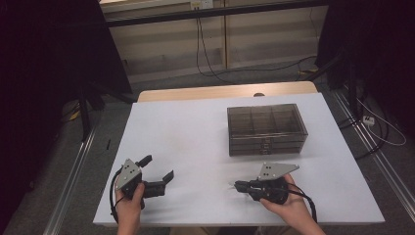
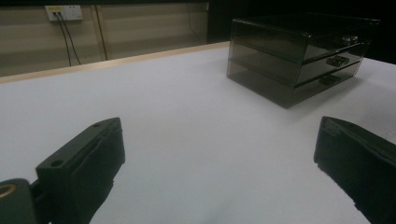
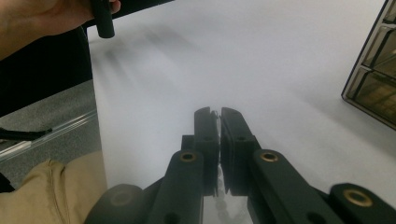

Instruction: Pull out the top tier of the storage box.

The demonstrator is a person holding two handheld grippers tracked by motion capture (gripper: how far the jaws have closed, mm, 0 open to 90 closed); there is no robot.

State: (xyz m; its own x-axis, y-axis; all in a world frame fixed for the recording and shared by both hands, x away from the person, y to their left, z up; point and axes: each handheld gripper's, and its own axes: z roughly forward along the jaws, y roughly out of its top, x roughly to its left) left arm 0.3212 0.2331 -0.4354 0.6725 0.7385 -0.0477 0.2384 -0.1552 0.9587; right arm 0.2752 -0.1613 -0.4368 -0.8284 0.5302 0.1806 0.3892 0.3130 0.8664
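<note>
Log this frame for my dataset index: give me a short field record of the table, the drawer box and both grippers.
surface: white rectangular table top
object: smoky transparent plastic three-drawer box, far right part of table, all drawers closed
left gripper: jaws wide apart, nothing between them, near the front left edge
right gripper: jaws pressed together, nothing visibly held, in front of the box, apart from it
hands: left hand, right hand, each holding its gripper

The flat rectangular table top (image 1: pixel 195 147) is plain white with a pale wood far edge. The see-through plastic three-drawer box (image 1: pixel 266 129) is smoky grey-brown. Both hand-held grippers are black, with grey plates.
</note>
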